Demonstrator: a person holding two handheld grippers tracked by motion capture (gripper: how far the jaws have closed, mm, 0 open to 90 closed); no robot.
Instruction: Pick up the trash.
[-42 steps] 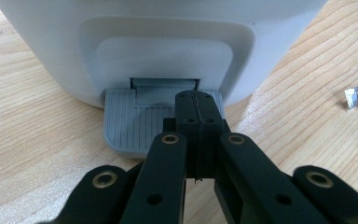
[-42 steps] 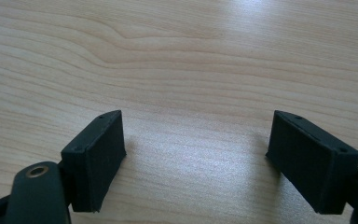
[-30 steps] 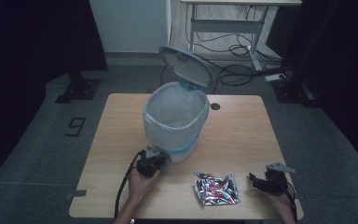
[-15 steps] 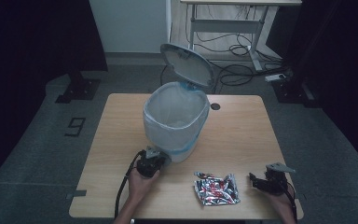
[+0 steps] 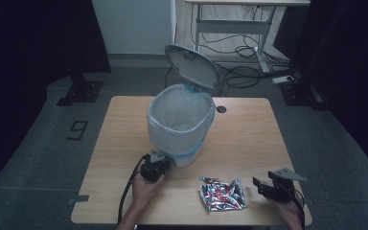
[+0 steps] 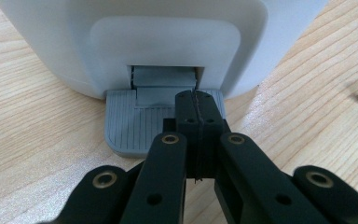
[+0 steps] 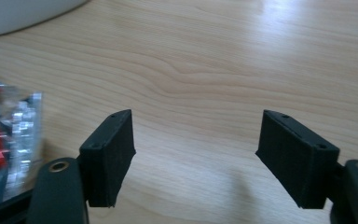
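While the closed fingers of the left gripper [image 6: 196, 100] press the grey ribbed pedal [image 6: 130, 126] of the white lined bin [image 5: 179, 122] on the wooden table [image 5: 249, 139], its lid [image 5: 191, 64] stands raised; the right gripper [image 7: 193, 149] fingers are open beside the crinkled silver-red foil packet [image 5: 222, 193].

I see a smooth white plastic bin [image 5: 179, 125] with a ridged grey plastic pedal [image 6: 135, 126], a wooden table [image 5: 249, 139], and a shiny crinkly foil packet [image 5: 223, 194].

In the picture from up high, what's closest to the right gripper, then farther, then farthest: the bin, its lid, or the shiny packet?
From the right gripper:
1. Shiny packet, just to its left on the table.
2. Bin, mid-table, farther left and back.
3. Lid, tipped up behind the bin.
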